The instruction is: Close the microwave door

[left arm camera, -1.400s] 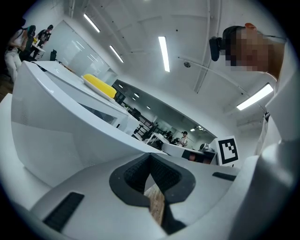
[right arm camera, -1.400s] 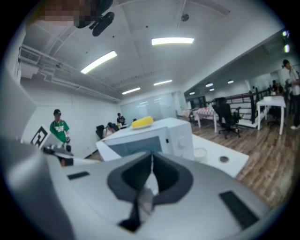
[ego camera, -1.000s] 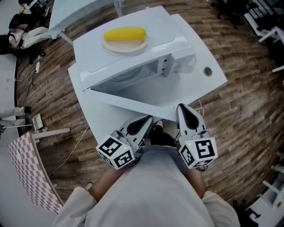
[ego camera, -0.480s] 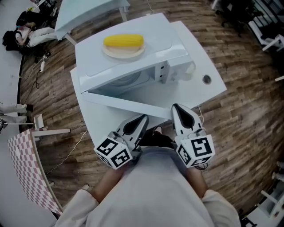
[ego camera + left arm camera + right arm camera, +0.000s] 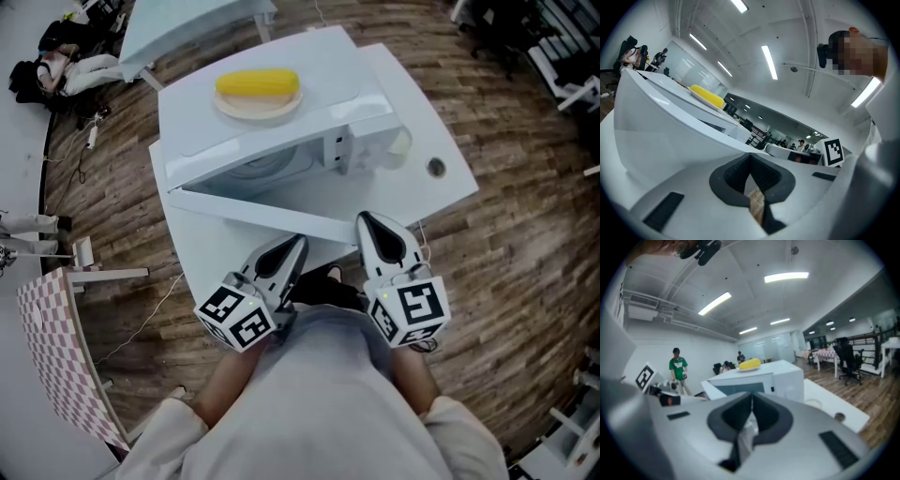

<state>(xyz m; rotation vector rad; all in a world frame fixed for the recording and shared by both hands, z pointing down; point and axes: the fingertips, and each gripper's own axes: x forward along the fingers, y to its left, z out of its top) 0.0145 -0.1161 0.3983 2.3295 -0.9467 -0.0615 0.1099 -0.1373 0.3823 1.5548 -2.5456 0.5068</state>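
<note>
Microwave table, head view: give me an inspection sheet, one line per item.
Surface: white table, one round port near its right edge.
Job's things: microwave, its door swung open toward the person.
Clutter: corn on a plate atop the microwave.
Grippers: left gripper and right gripper shut, empty, near the door.
Cables: thin cable on the wood floor, left of the table.
Surroundings: checkered panel left, chairs upper right.

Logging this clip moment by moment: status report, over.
Left gripper and right gripper shut, empty, low by the person's body. Microwave door wide open, free edge near right gripper. Corn on plate atop microwave; nothing seen in door's path.
</note>
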